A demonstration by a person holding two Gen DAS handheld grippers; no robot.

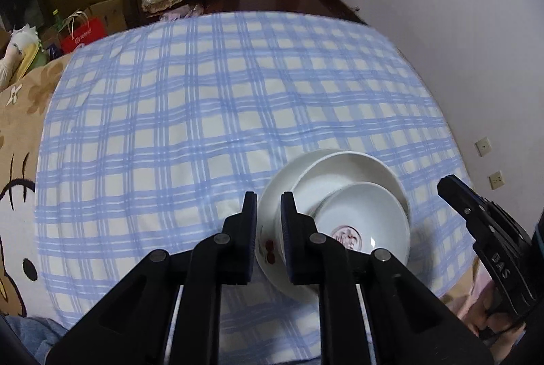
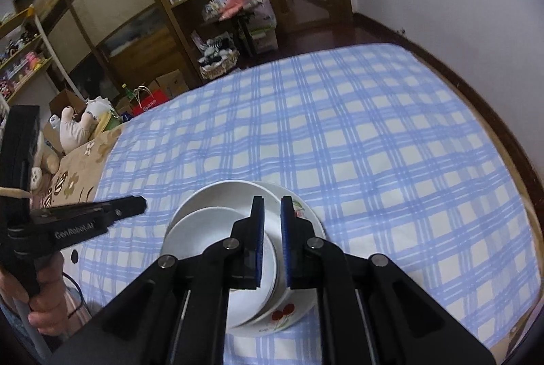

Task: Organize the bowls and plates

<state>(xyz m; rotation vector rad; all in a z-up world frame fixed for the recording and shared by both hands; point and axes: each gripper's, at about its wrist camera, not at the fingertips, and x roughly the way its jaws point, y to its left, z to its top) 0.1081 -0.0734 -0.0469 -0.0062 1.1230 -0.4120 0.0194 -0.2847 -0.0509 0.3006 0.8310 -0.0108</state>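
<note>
A stack of white dishes sits on the blue checked cloth [image 1: 204,100]. A large plate with a cherry pattern [image 1: 267,249] lies at the bottom, a white bowl [image 1: 343,168] on it, and a smaller dish with a red mark [image 1: 367,222] tilted inside. My left gripper [image 1: 268,205] straddles the plate's left rim, jaws a narrow gap apart. In the right wrist view my right gripper [image 2: 272,212] straddles the rims of the stacked dishes [image 2: 217,229] over the cherry plate [image 2: 289,314]. Each gripper also shows in the other's view: right [image 1: 476,215], left [image 2: 102,212].
The cloth covers a bed with a beige cartoon blanket [image 1: 20,161] at its left. A white wall [image 1: 442,25] lies to the right. Wooden shelves [image 2: 163,8], bags and boxes [image 1: 85,28] stand beyond the far edge.
</note>
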